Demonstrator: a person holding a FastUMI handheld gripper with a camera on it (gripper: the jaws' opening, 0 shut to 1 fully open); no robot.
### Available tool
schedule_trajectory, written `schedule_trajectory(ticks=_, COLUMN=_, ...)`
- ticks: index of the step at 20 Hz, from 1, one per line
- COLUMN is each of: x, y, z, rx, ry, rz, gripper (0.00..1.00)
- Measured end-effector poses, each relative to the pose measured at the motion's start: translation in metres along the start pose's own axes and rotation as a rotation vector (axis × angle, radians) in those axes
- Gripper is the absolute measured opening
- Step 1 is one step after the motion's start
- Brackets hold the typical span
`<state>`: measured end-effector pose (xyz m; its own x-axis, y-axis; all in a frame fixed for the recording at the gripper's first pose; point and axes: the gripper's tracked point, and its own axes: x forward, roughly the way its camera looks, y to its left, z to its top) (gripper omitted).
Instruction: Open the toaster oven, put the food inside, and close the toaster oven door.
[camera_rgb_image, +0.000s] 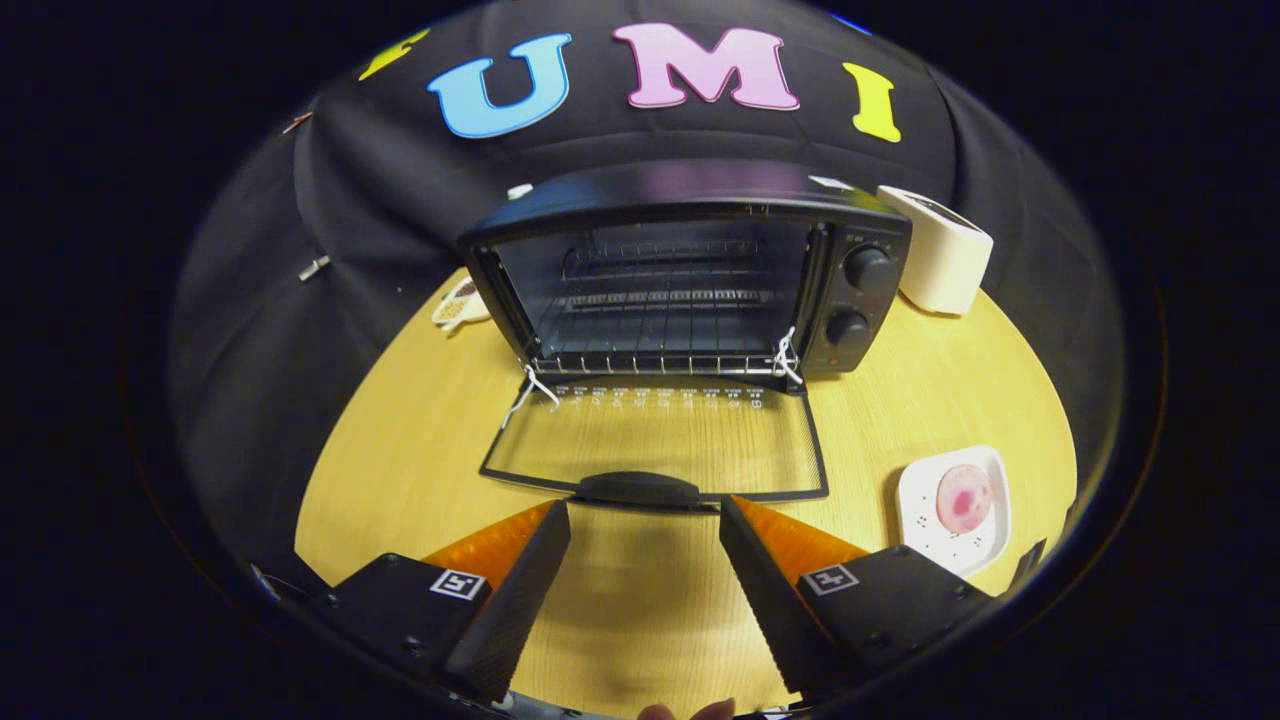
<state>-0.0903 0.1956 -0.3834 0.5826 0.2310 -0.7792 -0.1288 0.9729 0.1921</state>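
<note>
the black toaster oven (690, 270) stands on the wooden table, its glass door (655, 440) folded fully down and lying flat, the handle (638, 488) just ahead of the fingers. a wire rack (660, 325) sits inside. the pink round food (963, 498) rests on a white square plate (952, 545) to the door's right.

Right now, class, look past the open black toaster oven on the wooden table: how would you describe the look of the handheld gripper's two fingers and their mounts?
The gripper has two wedge-shaped fingers with black ridged inner pads and translucent orange outer faces. Each sits on a black block mount with visible screws and a small square black-and-white marker on top. No cables are visible.
</note>
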Motion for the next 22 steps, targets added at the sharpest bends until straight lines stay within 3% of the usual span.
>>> schedule_trajectory(ticks=5, x=-0.041, y=-0.033, z=0.033, rx=-0.077, ry=-0.061, rz=0.091, gripper=0.99)
schedule_trajectory(ticks=9, x=-0.07, y=-0.087, z=0.045, rx=-0.066, ry=-0.055, rz=0.093, gripper=0.99)
schedule_trajectory(ticks=17, x=-0.082, y=-0.247, z=-0.006, rx=-0.055, ry=0.236, rz=-0.02, gripper=0.99)
schedule_trajectory(ticks=22, x=-0.071, y=-0.313, z=-0.051, rx=-0.026, ry=0.474, rz=-0.045, gripper=0.99)
